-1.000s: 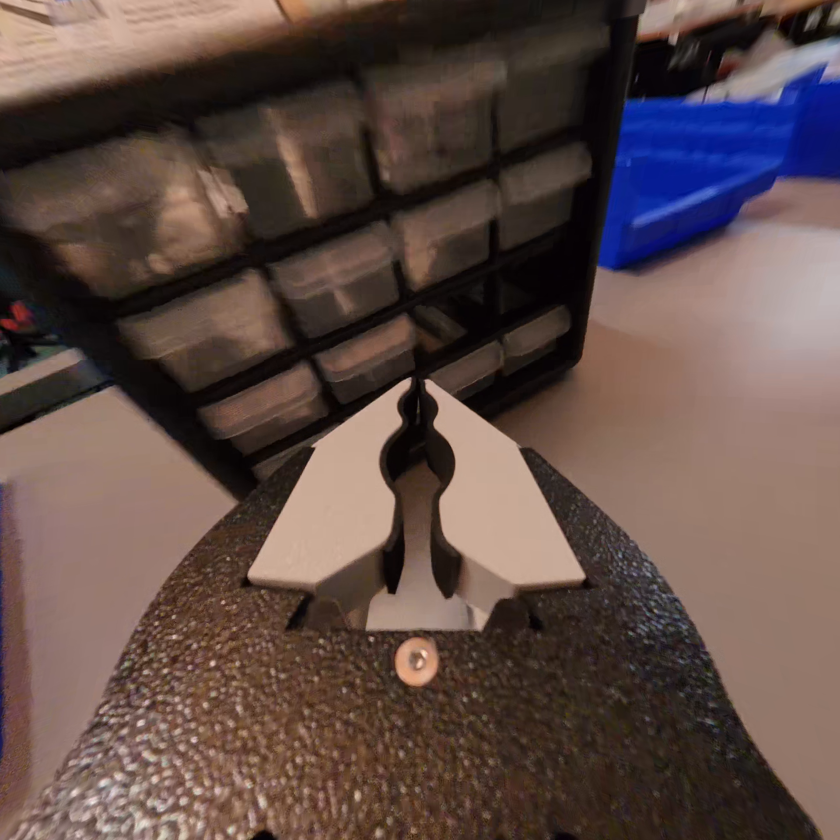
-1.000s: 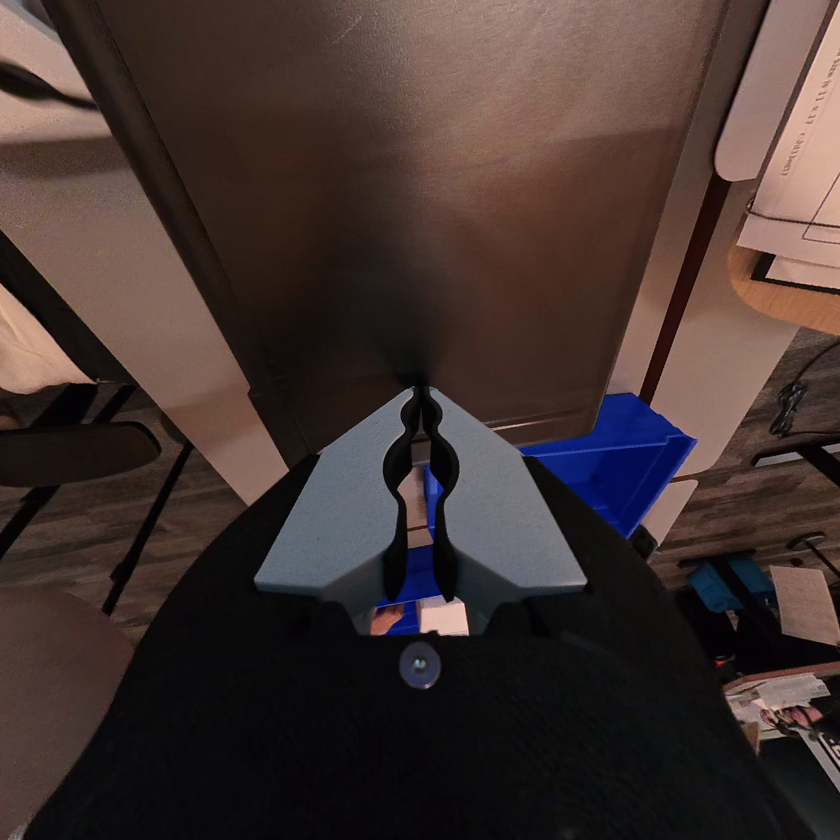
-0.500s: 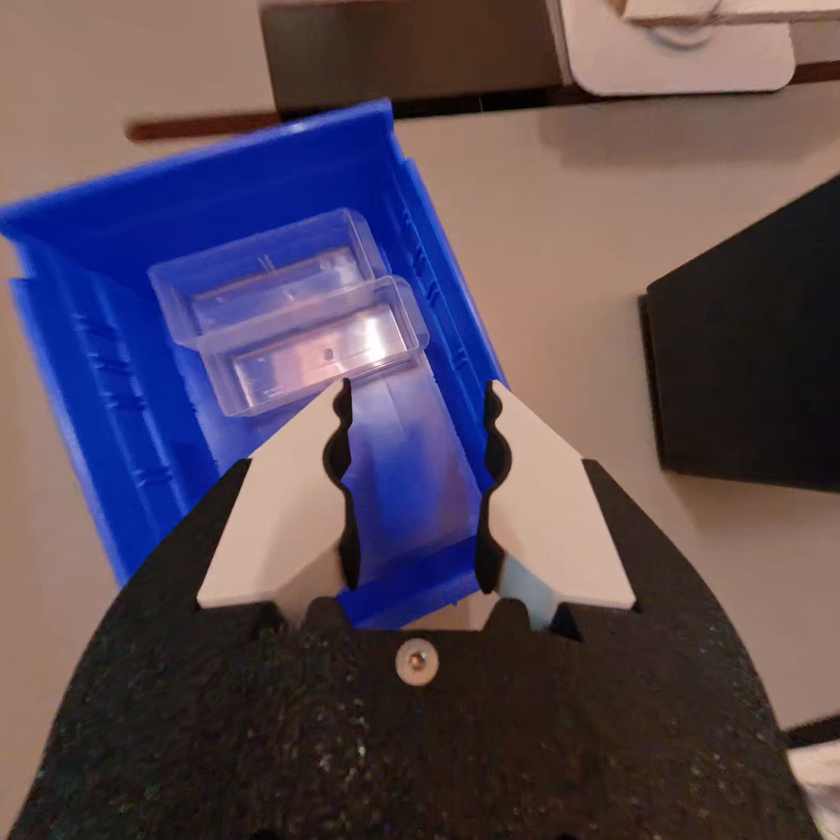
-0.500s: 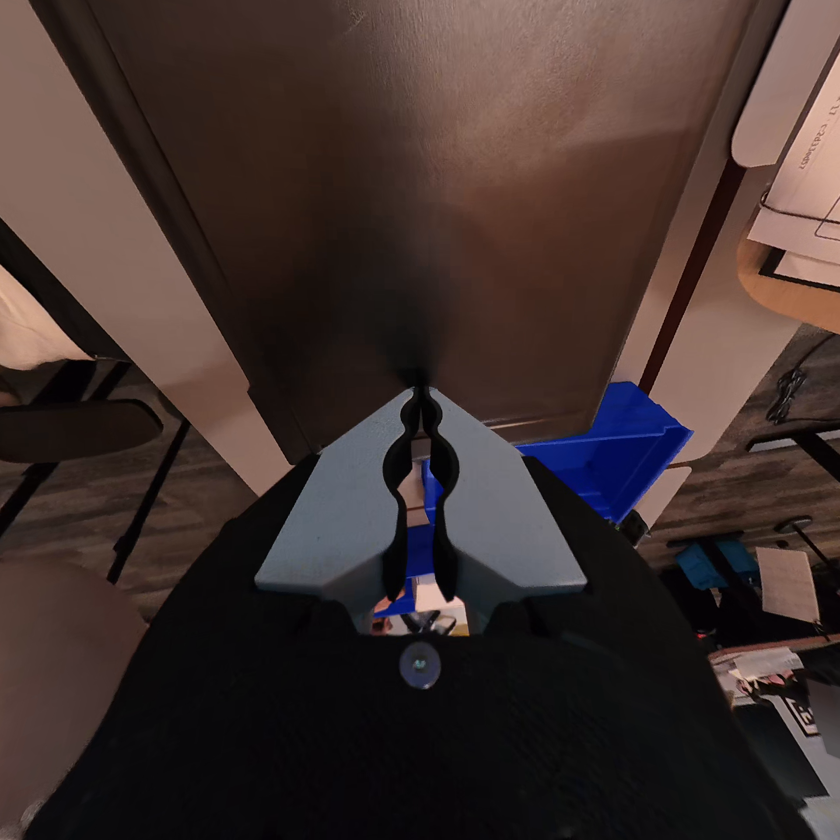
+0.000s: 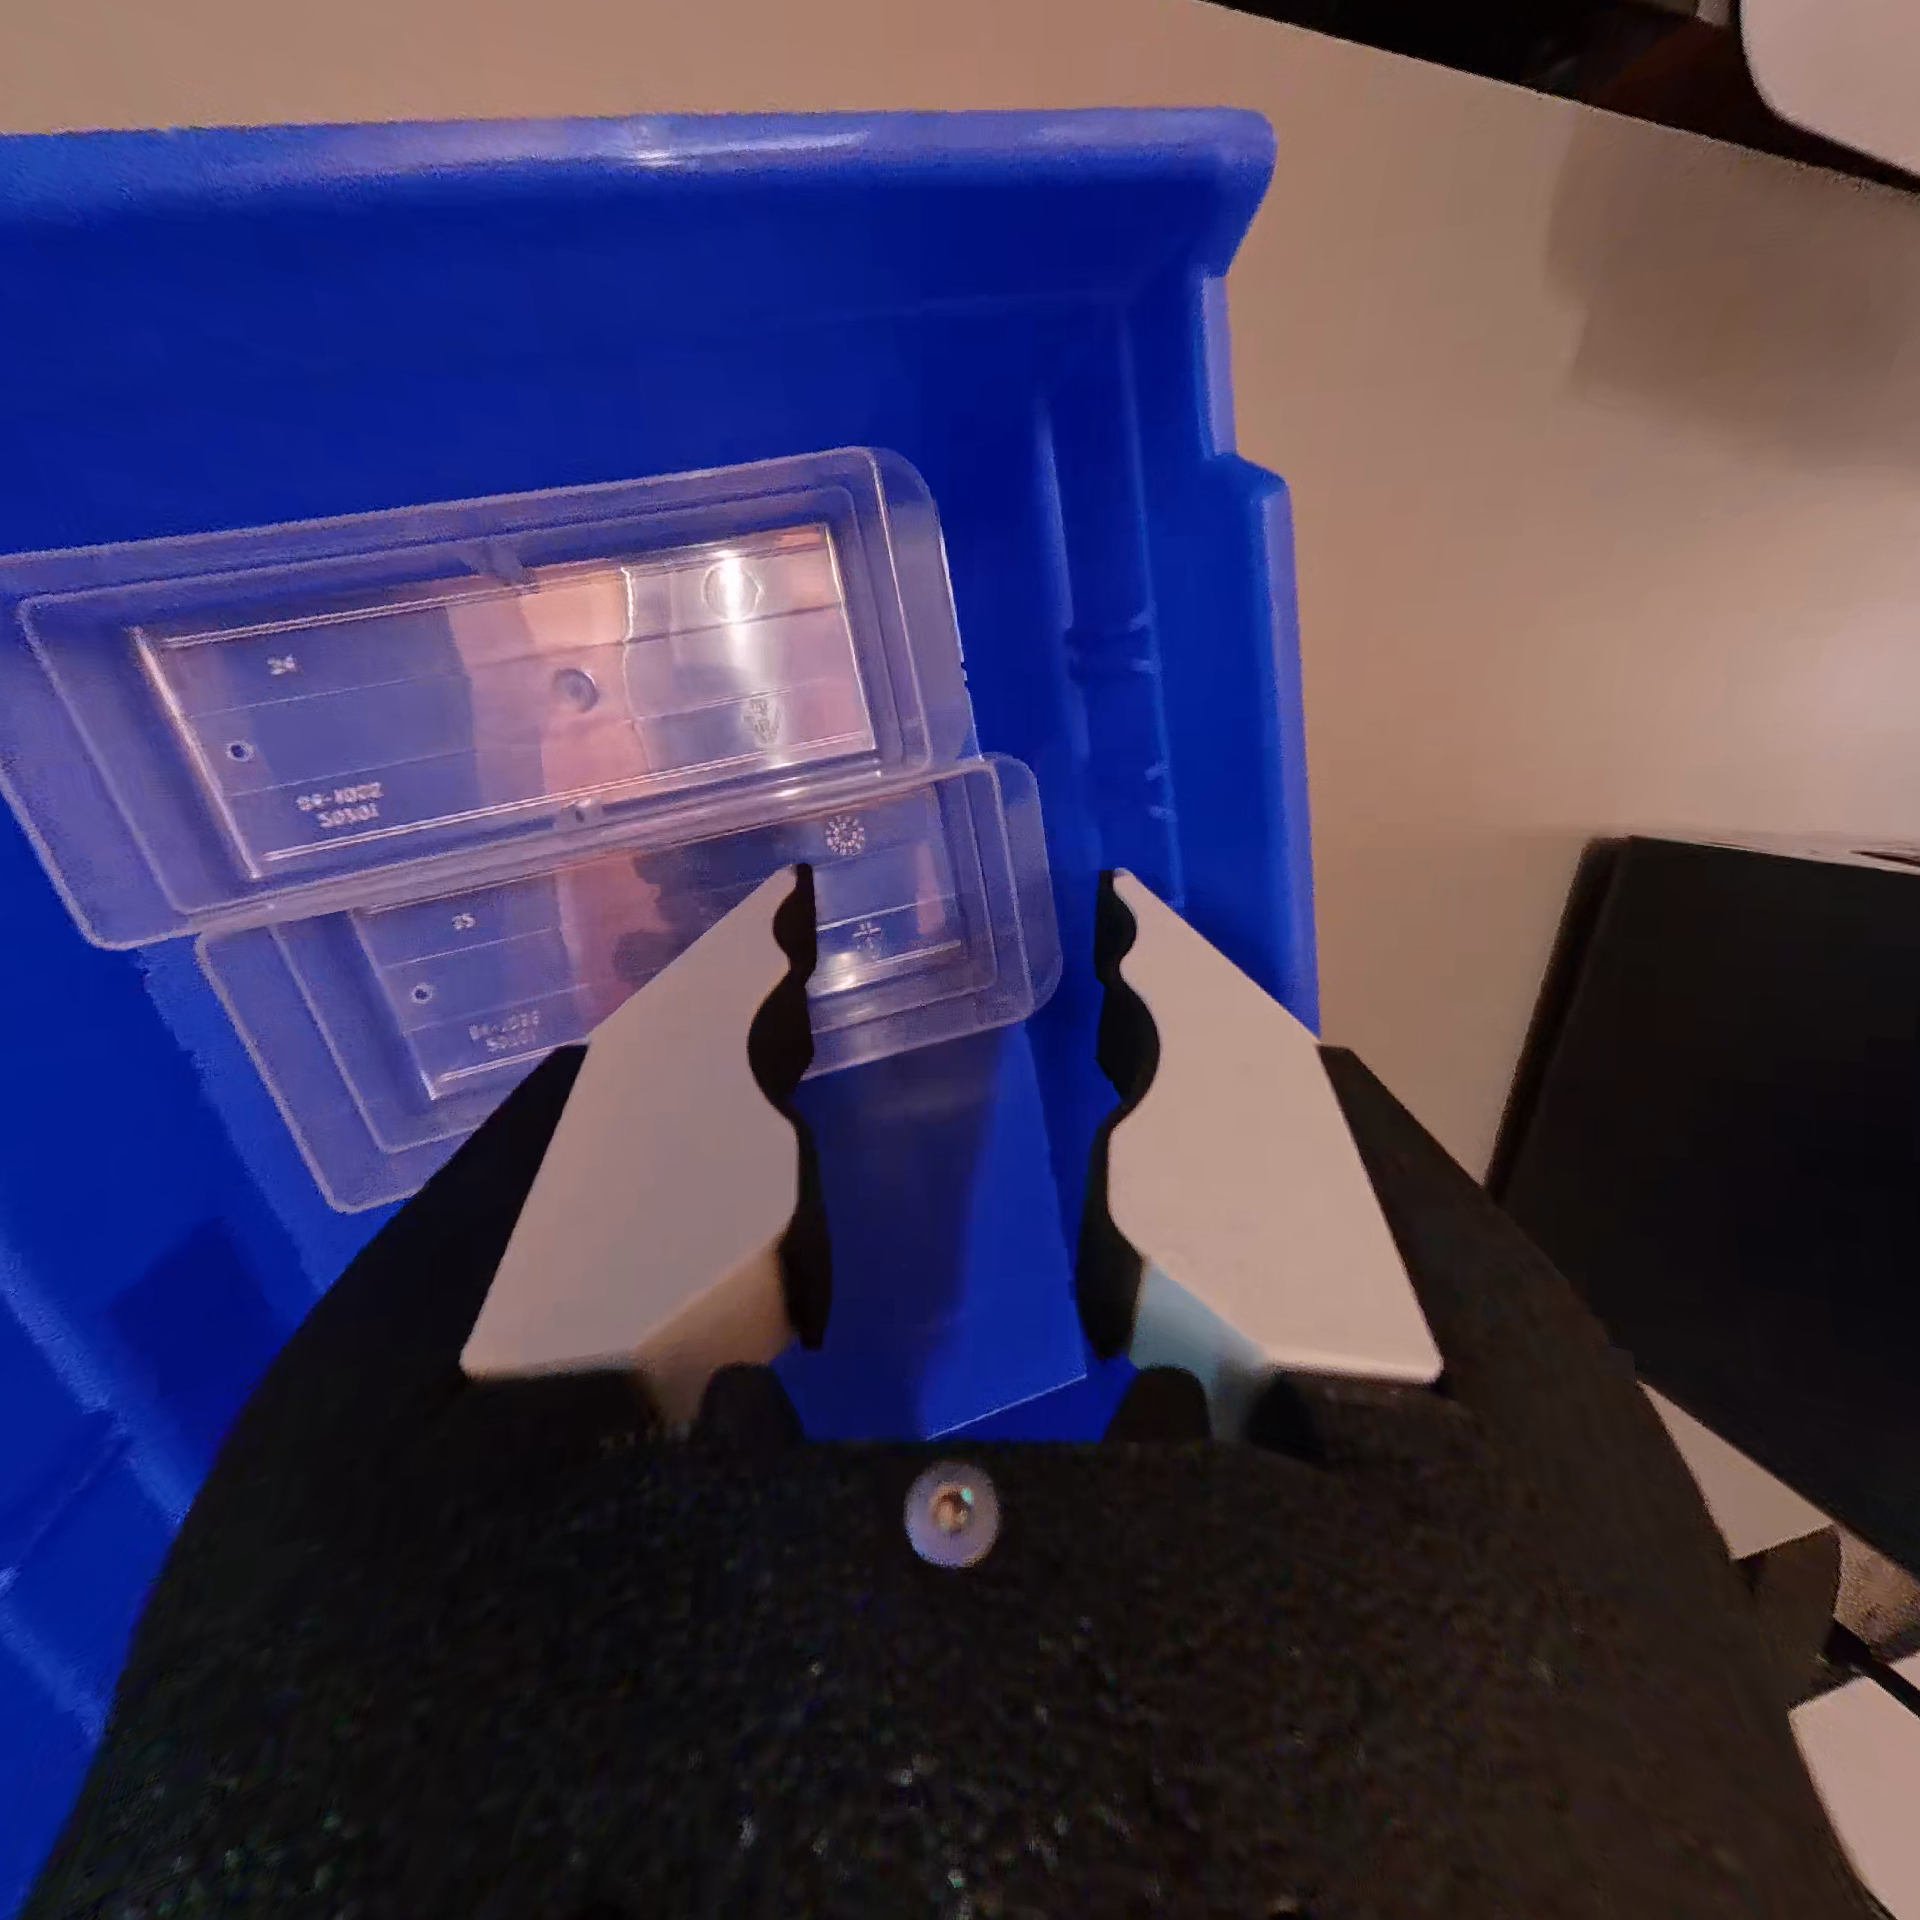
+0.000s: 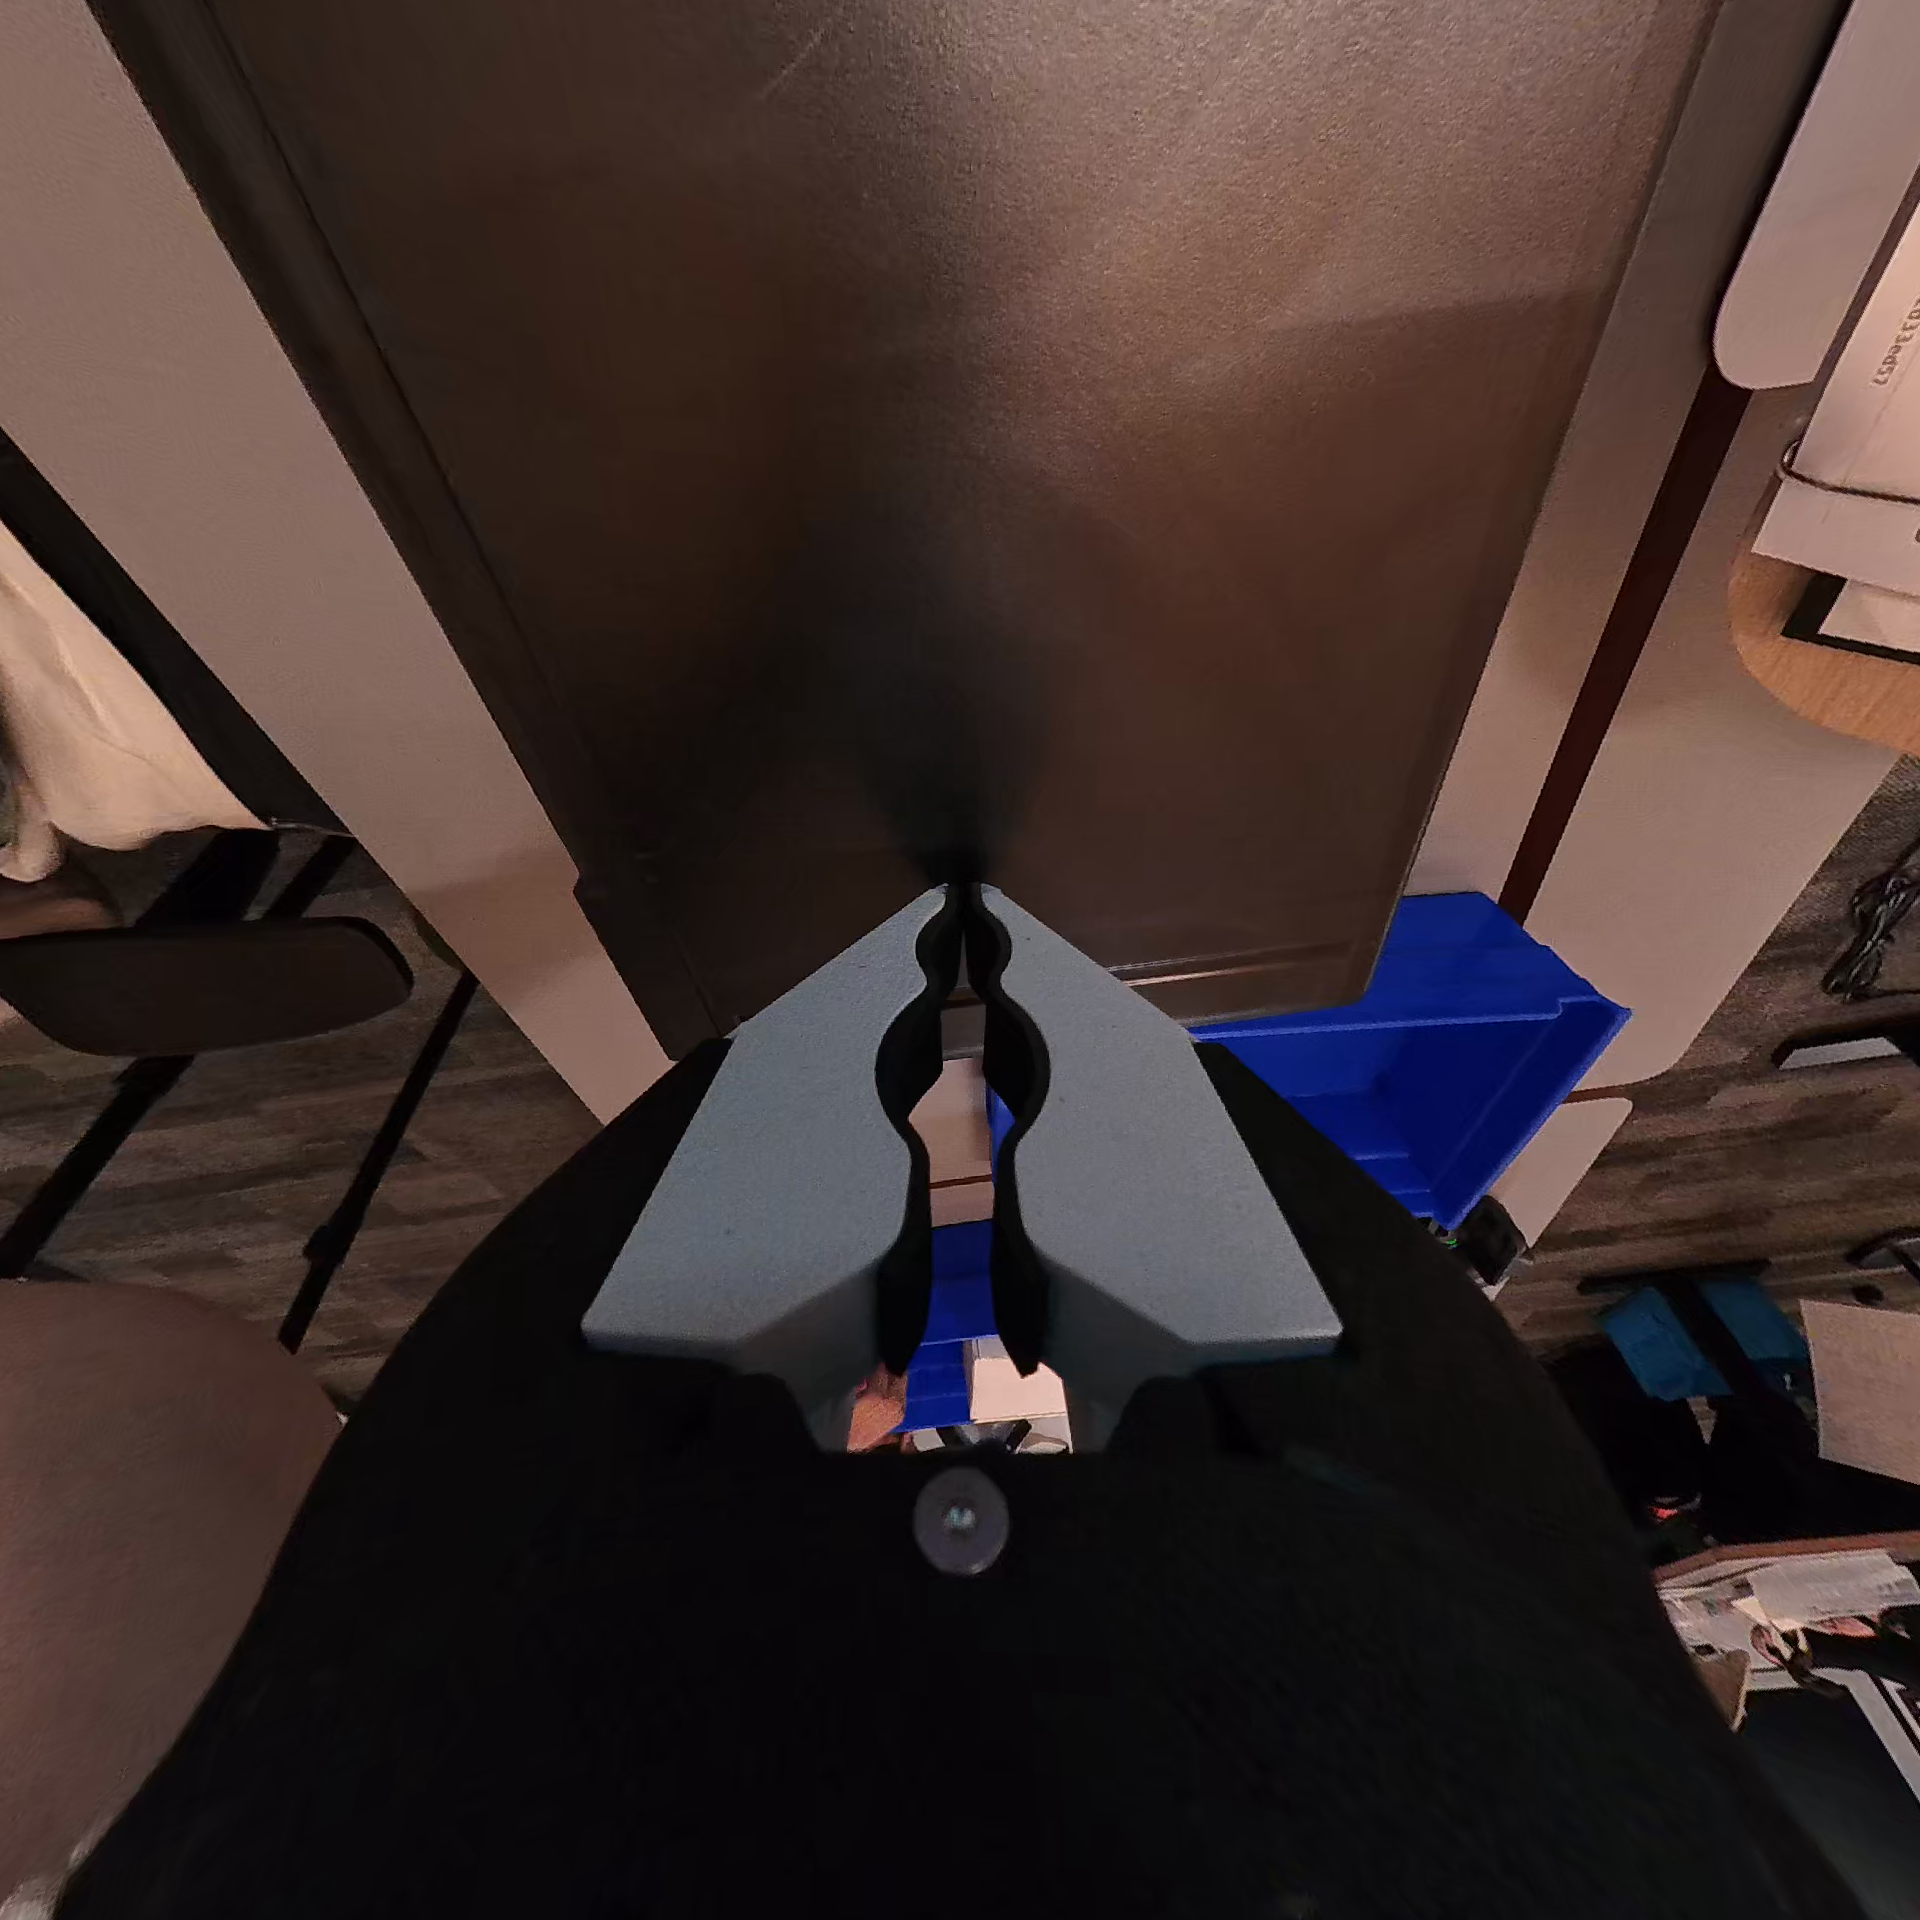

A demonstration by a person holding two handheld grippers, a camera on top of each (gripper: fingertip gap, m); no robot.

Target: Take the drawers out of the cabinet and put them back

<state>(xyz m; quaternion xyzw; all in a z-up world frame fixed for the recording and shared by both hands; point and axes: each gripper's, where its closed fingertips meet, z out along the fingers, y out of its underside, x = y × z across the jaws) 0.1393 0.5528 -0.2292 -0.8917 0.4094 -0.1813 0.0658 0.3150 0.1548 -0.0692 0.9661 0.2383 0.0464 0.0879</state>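
Two clear plastic drawers lie side by side in a blue bin (image 5: 623,312): the far drawer (image 5: 499,707) and the near drawer (image 5: 468,997). My left gripper (image 5: 954,878) is open and empty, just above the bin. The right end of the near drawer shows between its fingertips. The black cabinet (image 5: 1714,1143) stands to the right of the bin. My right gripper (image 6: 961,894) is shut and empty, with its tips against the cabinet's dark top panel (image 6: 987,416). The cabinet's front and its other drawers are hidden.
The bin and the cabinet stand on a beige table (image 5: 1558,520). In the right wrist view the blue bin (image 6: 1455,1070) sits beyond the cabinet's edge. A dark chair (image 6: 197,977) is on the left and papers (image 6: 1849,416) at the upper right.
My left gripper swung from the cabinet's front to above the blue bin, opened, and came closer to the two drawers. My right gripper has stayed shut on the cabinet top.
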